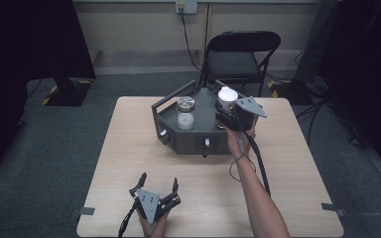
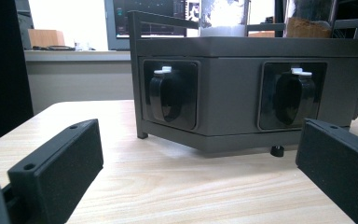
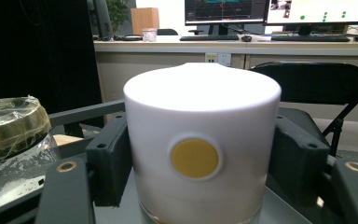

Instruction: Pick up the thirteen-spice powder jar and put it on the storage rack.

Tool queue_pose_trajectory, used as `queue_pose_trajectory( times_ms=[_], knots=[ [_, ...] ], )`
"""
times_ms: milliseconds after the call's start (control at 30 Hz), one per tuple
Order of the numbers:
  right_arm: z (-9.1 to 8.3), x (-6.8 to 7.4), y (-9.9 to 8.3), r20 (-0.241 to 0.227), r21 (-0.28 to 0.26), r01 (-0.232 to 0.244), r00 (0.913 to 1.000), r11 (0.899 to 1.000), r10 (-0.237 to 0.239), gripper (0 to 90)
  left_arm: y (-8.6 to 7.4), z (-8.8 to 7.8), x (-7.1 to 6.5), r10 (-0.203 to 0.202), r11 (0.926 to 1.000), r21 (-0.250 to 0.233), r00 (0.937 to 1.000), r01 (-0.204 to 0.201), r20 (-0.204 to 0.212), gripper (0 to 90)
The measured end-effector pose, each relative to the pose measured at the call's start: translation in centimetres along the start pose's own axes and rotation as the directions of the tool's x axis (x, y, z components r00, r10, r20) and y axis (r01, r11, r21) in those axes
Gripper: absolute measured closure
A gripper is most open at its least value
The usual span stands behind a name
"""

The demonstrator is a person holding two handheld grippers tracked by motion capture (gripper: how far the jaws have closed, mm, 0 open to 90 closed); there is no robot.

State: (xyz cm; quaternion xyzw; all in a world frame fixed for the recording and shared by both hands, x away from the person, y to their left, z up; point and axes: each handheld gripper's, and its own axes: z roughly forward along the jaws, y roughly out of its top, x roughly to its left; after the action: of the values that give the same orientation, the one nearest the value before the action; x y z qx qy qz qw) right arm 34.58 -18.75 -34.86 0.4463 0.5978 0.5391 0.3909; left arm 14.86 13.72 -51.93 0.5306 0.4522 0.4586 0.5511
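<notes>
**Currently: right gripper clamped on the white-capped jar**

Currently my right gripper (image 1: 226, 110) is closed on a jar with a white cap (image 3: 202, 140). The jaws press against the cap from both sides, as my right gripper view shows. The cap is smooth, matte white and cylindrical, with a slightly raised top edge at the rear. A round yellow disc (image 3: 194, 158) sits in the cap's side wall, facing the camera. Below the cap, a narrow band of clear glass is visible. I can read no brand, label or writing on the cap or the disc.

The jar stands on top of the dark grey box (image 1: 193, 126), at its right rear corner, toward the far side of the wooden table (image 1: 129, 148). A second jar (image 1: 185, 113) stands well to its left on the same box. It is clear, has a metallic lid, and holds white contents.

My left gripper (image 1: 158, 186) rests near the table's front edge with its jaws spread wide and nothing between them. From my left gripper view, the box's front faces carry two black knobs (image 2: 166, 95), each topped by a white tab. No lettering is legible on the box.

A black folding chair (image 1: 238, 54) stands behind the table.
</notes>
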Motion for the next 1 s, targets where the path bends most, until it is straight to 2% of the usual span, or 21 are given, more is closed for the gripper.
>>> queue_pose_trajectory(
  times_ms=[133,233,333,467,800,1000],
  knots=[
    [0.1,-0.3,-0.1,-0.012,-0.002,-0.014,0.9998,1.0,0.014,28.4,0.0,0.0,0.0,0.0,1.0,0.0,1.0,0.0,-0.001,0.0],
    [0.2,-1.0,-0.4,-0.039,-0.028,-0.033,0.9987,0.999,0.032,12.8,0.0,0.0,0.0,0.0,1.0,0.0,1.0,0.0,0.001,0.0],
    [0.2,-0.6,-0.8,-0.016,-0.055,-0.039,0.9992,0.998,0.038,0.0,0.0,0.0,0.0,0.001,1.0,0.0,1.0,-0.001,0.001,0.0],
    [0.1,-0.9,-0.8,-0.024,-0.052,-0.053,0.9983,0.997,0.052,0.0,0.0,0.0,0.0,0.001,1.0,0.0,1.0,-0.001,0.0,0.1],
    [-0.5,-0.6,-1.5,-0.011,-0.067,-0.02,0.9997,0.998,0.02,0.0,0.0,0.0,0.0,0.001,1.0,0.0,1.0,-0.001,0.0,0.1],
    [-1.4,-0.6,-1.8,-0.008,-0.079,-0.026,0.9996,0.997,0.025,0.0,0.0,0.0,0.0,0.001,1.0,0.0,1.0,-0.001,0.0,0.1]
  ],
)
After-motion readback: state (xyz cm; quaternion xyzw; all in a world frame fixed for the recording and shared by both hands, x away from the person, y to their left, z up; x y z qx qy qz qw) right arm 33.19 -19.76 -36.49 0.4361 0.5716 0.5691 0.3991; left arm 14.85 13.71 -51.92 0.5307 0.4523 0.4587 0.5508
